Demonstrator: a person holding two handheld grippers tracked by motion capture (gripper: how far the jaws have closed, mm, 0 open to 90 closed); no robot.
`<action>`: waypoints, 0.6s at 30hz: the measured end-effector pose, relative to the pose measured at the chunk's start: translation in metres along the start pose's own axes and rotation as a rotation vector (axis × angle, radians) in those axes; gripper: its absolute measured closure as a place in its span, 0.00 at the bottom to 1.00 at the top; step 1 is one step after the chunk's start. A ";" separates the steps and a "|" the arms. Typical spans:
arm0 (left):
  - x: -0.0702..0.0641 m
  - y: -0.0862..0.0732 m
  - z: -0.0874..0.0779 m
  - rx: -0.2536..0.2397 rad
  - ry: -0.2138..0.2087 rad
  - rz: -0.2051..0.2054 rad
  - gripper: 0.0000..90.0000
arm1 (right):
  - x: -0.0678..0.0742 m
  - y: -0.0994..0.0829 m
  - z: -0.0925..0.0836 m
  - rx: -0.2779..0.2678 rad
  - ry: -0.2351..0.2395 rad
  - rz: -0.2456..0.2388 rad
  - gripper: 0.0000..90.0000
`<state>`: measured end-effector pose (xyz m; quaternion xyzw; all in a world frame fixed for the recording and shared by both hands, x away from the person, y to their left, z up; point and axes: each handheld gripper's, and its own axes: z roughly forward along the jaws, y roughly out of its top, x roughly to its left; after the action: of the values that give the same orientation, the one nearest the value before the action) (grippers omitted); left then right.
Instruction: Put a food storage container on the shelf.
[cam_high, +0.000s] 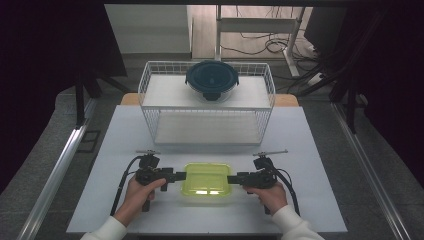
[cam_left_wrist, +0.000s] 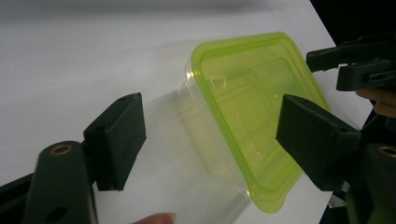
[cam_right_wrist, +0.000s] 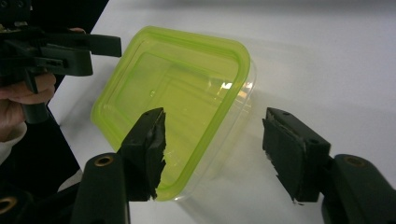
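Clear rectangular container with a lime-green lid (cam_high: 208, 182) sits flat on the white table (cam_high: 310, 165), near the front edge, centred between both hands; lid up, long axis running 9 to 3 o'clock in the high view, short sides facing the two grippers. In the left gripper view the container (cam_left_wrist: 247, 121) lies slanted, one corner towards 6 o'clock; in the right gripper view (cam_right_wrist: 173, 102) it also lies on a diagonal. Left gripper (cam_high: 181, 175) comes in from 9 o'clock, level, held by the person's left hand (cam_high: 142, 192); its jaws are spread, one jaw over the lid side and the other out over bare table, the container's end between them, no pad pressing visibly. Right gripper (cam_high: 233, 179) comes in from 3 o'clock, held by the right hand (cam_high: 270, 194); jaws spread wide, one over the lid's edge, the other clear of the clear wall, nothing pinched. Whether the tips graze the lid rim in the high view: cannot tell. Further out at 12 o'clock stands a white wire rack (cam_high: 207, 107), two levels, and on its upper shelf a round glass bowl with a dark blue lid (cam_high: 212, 80), well apart from the container. Beyond the table at 12 o'clock, a white desk frame with cables (cam_high: 260, 35) on the floor.
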<state>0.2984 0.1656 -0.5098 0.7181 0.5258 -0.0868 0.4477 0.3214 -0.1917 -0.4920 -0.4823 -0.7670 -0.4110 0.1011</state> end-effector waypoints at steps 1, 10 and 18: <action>0.002 0.000 0.004 0.009 -0.025 -0.017 0.33 | -0.001 0.000 0.003 0.001 0.005 0.010 0.46; 0.007 -0.002 0.011 0.037 -0.082 -0.073 0.43 | -0.007 -0.002 0.011 0.037 0.037 0.064 0.53; 0.013 -0.006 0.012 0.053 -0.106 -0.130 0.51 | -0.010 -0.003 0.015 0.042 0.065 0.103 0.59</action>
<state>0.3038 0.1657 -0.5280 0.6883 0.5444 -0.1674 0.4492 0.3274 -0.1883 -0.5086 -0.5054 -0.7457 -0.4047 0.1571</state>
